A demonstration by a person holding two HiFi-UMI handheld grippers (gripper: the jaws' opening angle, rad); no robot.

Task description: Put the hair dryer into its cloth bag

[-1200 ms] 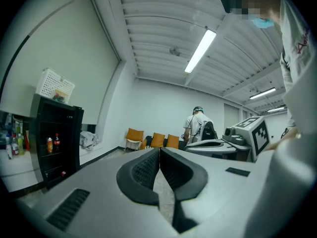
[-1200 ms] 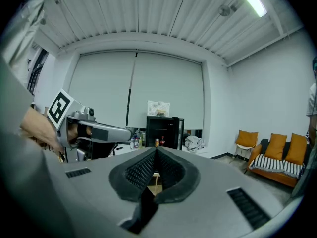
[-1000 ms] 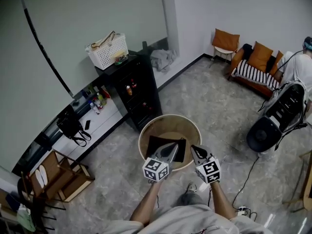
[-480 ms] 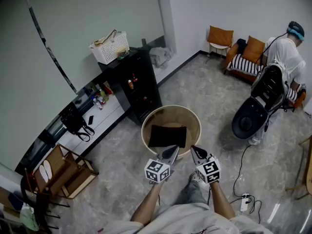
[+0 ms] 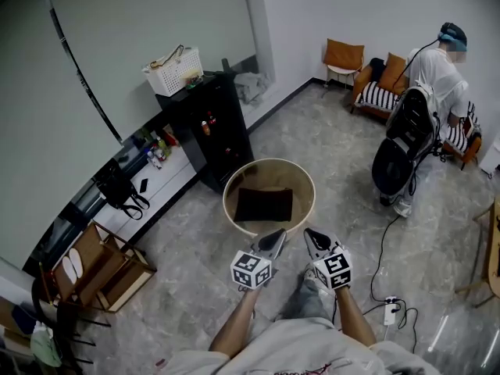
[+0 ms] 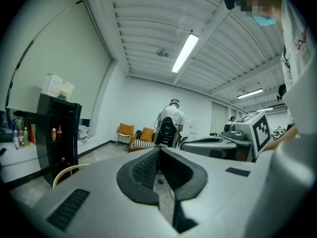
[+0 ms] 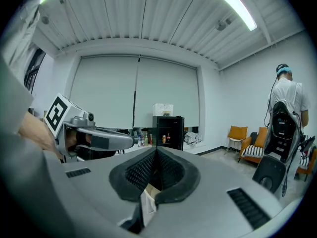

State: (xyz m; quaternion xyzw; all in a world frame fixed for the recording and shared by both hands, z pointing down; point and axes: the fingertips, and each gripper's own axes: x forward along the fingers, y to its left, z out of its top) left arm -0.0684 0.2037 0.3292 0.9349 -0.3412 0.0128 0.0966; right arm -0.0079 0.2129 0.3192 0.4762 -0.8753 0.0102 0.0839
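Left gripper [image 5: 275, 239] and right gripper [image 5: 311, 237] are side by side, both closed and empty. A second ago they hung over the rim of the round tub [image 5: 305, 187]; now they sit back from it. The black cloth bag [image 5: 264, 205] lies flat inside. No hair dryer is visible, so packing seems unstarted

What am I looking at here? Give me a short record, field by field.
Left gripper: shut, empty
Right gripper: shut, empty, beside the left one
Cloth bag: dark, lying flat in round wooden tub ahead of both grippers
Hair dryer: not in view
Background: black cabinet, white basket on top
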